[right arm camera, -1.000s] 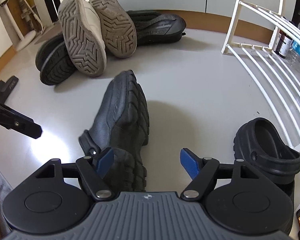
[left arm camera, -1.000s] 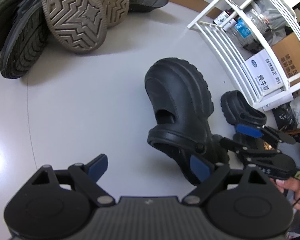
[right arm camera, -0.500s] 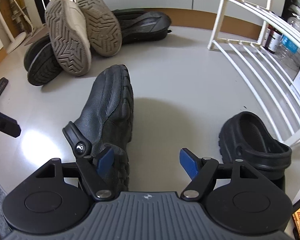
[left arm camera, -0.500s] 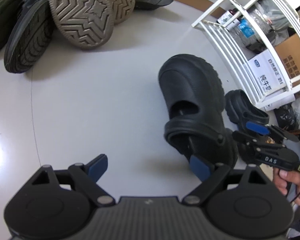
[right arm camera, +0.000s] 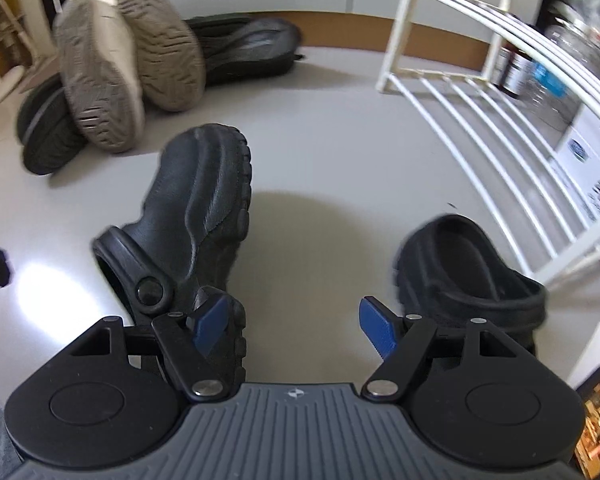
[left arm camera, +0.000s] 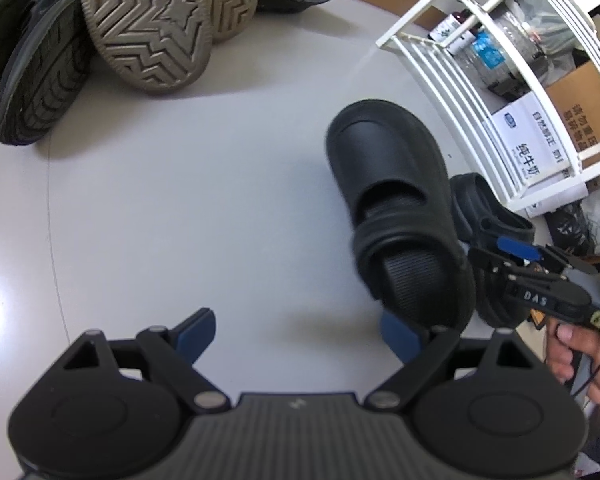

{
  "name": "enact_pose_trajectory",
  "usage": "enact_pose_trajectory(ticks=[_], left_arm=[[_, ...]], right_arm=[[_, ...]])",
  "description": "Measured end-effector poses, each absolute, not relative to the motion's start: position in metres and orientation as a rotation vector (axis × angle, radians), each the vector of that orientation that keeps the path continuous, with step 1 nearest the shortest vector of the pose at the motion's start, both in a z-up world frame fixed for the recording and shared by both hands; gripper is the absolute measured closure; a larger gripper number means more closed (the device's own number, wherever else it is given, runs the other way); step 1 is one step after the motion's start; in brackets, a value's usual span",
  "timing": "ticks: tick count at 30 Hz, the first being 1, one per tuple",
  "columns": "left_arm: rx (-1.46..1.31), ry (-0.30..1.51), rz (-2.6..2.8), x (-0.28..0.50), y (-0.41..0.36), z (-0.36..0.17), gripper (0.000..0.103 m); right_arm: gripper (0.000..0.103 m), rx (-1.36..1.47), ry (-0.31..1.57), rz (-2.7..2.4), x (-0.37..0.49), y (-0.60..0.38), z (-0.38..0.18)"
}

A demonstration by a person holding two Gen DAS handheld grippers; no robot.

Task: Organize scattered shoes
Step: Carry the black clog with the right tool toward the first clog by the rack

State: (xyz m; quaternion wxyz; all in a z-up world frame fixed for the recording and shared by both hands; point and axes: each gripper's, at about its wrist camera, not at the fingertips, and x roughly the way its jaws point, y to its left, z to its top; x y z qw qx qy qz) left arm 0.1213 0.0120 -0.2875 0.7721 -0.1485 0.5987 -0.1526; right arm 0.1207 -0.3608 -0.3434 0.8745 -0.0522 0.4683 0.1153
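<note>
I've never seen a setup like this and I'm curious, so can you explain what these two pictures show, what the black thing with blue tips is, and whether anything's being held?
There is no robot here: a person holds a two-finger gripper in each hand, and each gripper carries a wide-angle camera looking out along its fingers. One picture comes from the left gripper, the other from the right gripper. The blue tips are the finger pads. Both grippers are open and hold nothing.

On the pale floor lie two black clogs: a larger clog tipped up at an angle, and a second clog beside a white wire rack. Farther back is a pile of shoes, several showing their soles. In the left picture you can also see the other gripper and the hand holding it.
</note>
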Motion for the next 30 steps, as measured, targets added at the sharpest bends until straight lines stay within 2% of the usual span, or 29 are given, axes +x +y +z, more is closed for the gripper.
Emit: enact_pose_trajectory(ticks=[9,10,12,28,30], left_arm=[[-0.319,1.302,-0.329,0.115,0.022,-0.287,0.012],[-0.320,1.302,-0.327,0.115,0.023,-0.287,0.012],[-0.321,1.302,-0.325,0.114,0.024,-0.286,0.012],[-0.323,1.314,-0.310,0.110,0.031,-0.288,0.012],[-0.319,1.320,-0.312,0.107,0.030,-0.288,0.012]], right_arm=[[0.031,-0.130,1.028,0.227,0.120,-0.365,-0.355],[0.036,-0.127,1.036,0.232,0.120,-0.366,-0.356],[0.038,-0.119,1.051,0.240,0.119,-0.367,-0.359],[0.036,-0.115,1.092,0.358,0.116,-0.349,-0.365],[0.028,-0.082,1.078,0.410,0.118,-0.344,-0.363]])
